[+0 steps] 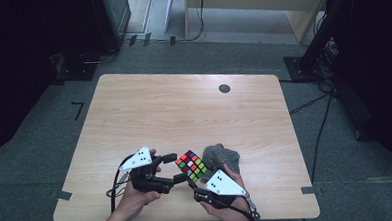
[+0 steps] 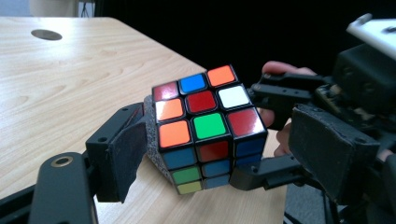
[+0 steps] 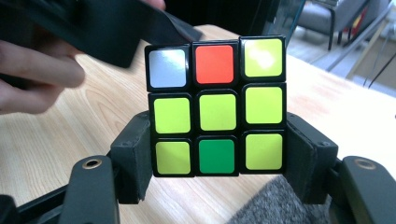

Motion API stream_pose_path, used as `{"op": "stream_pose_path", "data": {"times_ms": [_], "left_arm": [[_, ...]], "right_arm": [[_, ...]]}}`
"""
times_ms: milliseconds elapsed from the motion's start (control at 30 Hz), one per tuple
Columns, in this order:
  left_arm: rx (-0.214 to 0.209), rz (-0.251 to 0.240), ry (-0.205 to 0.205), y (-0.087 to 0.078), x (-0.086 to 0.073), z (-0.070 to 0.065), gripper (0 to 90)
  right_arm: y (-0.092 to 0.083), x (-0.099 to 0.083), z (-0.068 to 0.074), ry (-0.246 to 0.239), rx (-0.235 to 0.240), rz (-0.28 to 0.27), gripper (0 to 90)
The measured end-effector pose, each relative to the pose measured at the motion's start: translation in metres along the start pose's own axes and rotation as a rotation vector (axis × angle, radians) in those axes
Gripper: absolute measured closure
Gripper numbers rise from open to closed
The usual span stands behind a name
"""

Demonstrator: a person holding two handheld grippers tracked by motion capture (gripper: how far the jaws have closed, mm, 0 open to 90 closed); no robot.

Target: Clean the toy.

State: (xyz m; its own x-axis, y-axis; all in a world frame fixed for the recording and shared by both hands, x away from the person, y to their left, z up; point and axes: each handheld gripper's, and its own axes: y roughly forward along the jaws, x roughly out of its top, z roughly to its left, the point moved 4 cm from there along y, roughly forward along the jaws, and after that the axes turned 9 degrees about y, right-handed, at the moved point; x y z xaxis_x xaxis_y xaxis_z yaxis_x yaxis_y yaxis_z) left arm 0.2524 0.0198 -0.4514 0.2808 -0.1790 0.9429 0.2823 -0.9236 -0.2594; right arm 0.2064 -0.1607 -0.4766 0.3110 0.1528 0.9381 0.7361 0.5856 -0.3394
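Rubik's cube (image 1: 192, 165) held up just above the near edge of the wooden table (image 1: 184, 111), between the two hand-held grippers, with a grey cloth (image 1: 222, 156) lying just behind it. Right gripper (image 3: 218, 154) clamped on the cube's lower layers, pads flat against two opposite sides, yellow face (image 3: 218, 112) turned to its camera. Left gripper (image 2: 219, 154) parted, jaws standing either side of the cube without pressing, one pad (image 2: 128, 149) clear of the near face. Likely light and rigid, hard glossy plastic with slick stickers, so prone to slipping under a skewed pinch. Layers free to turn, so a grip across a single layer could let it swivel; better taken flat on two opposite faces, spanning at least two layers, centred rather than at a corner. Not fragile, though a drop onto the table could pop a piece loose.
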Motion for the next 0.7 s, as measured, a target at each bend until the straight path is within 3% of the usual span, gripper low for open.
{"op": "stream_pose_path", "data": {"times_ms": [67, 133, 233, 333, 400, 467, 600, 700], "left_arm": [[0.012, -0.019, 0.016, -0.003, 0.001, 0.002, 20.2], [0.043, -0.016, 0.066, -0.006, 0.0, 0.003, 20.1], [0.107, 0.026, 0.162, -0.005, -0.006, 0.005, 19.9], [0.168, 0.08, 0.283, -0.001, -0.013, 0.003, 19.7], [0.217, 0.127, 0.398, 0.004, -0.02, -0.001, 22.1], [0.255, 0.163, 0.48, 0.009, -0.026, -0.005, 21.6], [0.289, 0.194, 0.576, 0.016, -0.032, -0.011, 17.9], [0.308, 0.19, 0.614, 0.018, -0.033, -0.015, 15.8]], "right_arm": [[-0.001, 0.0, -0.003, 0.024, -0.003, 0.01, 34.6], [-0.002, 0.0, -0.007, 0.048, -0.012, 0.019, 34.5], [-0.005, 0.002, -0.014, 0.088, -0.015, 0.023, 34.5], [-0.008, 0.005, -0.019, 0.145, -0.006, 0.021, 34.5], [-0.011, 0.008, -0.02, 0.166, 0.007, 0.019, 34.5], [-0.012, 0.01, -0.018, 0.19, 0.022, 0.019, 34.5], [-0.011, 0.012, -0.012, 0.221, 0.056, 0.034, 34.5], [-0.01, 0.012, -0.009, 0.252, 0.075, 0.056, 34.4]]}}
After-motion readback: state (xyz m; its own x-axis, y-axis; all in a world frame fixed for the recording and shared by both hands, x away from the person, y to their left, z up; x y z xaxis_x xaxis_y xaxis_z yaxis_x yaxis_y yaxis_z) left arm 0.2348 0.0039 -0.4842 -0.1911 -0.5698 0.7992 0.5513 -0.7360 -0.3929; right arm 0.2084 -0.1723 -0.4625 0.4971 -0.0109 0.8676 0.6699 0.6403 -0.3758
